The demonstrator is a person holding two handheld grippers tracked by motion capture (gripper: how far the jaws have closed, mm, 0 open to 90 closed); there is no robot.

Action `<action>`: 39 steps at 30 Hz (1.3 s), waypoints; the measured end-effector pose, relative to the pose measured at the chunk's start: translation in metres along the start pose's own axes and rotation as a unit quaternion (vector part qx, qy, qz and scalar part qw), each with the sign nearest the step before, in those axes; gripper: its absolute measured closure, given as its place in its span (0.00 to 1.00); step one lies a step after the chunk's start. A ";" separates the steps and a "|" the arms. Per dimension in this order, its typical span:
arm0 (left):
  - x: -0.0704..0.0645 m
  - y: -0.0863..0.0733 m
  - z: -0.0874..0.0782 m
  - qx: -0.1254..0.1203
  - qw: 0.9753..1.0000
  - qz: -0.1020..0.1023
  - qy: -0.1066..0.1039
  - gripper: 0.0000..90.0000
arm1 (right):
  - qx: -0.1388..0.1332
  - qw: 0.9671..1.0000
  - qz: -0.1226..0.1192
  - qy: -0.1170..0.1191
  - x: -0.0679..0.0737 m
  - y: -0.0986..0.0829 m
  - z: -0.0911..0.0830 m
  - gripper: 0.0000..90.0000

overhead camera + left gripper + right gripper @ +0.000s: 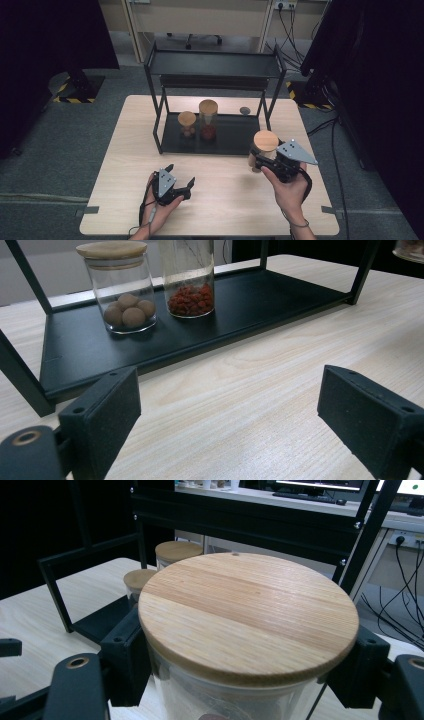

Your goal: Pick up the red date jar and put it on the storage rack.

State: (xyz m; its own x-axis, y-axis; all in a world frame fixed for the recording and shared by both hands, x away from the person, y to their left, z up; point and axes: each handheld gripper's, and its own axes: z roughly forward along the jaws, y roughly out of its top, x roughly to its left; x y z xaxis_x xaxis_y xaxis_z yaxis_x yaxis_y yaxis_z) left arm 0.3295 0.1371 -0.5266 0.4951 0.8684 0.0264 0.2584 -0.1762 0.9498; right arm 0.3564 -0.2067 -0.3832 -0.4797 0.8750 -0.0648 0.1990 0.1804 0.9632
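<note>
My right hand-held gripper (260, 161) is clamped on a glass jar (240, 690) just under its wooden lid (248, 614), a grip that keeps it upright. I hold it at the right front corner of the black rack (210, 145), I judge to set it on the lower shelf (240, 305), where there is free room right of a short jar (122, 287) and a tall jar (189, 277). My left hand-held gripper (181, 180) rests idle on the tabletop (225, 200), jaws spread wide, holding nothing.
</note>
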 end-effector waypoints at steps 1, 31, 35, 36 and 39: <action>0.000 0.000 0.000 0.000 1.000 0.000 0.000 0.11 | 0.000 1.000 0.000 0.000 0.000 0.000 0.000 0.28; 0.000 0.000 0.000 0.000 1.000 0.002 -0.001 0.11 | -0.002 1.000 0.008 -0.005 -0.009 0.024 0.039 0.28; 0.000 0.000 0.000 0.000 1.000 0.003 -0.001 0.11 | 0.001 1.000 0.011 -0.004 -0.009 0.026 0.045 0.28; 0.000 0.000 0.000 0.000 1.000 0.002 -0.001 0.11 | 0.002 1.000 0.010 -0.004 -0.009 0.027 0.047 0.28; 0.000 0.000 0.000 0.000 1.000 0.002 -0.001 0.11 | 0.004 1.000 0.010 -0.004 -0.009 0.028 0.050 0.28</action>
State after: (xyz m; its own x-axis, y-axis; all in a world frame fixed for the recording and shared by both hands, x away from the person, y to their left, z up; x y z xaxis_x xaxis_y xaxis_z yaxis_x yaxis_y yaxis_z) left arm 0.3294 0.1371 -0.5266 0.4981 0.8666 0.0287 0.2565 -0.1789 0.9499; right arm 0.4093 -0.1873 -0.3690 -0.4682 0.8823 -0.0487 0.2149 0.1671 0.9622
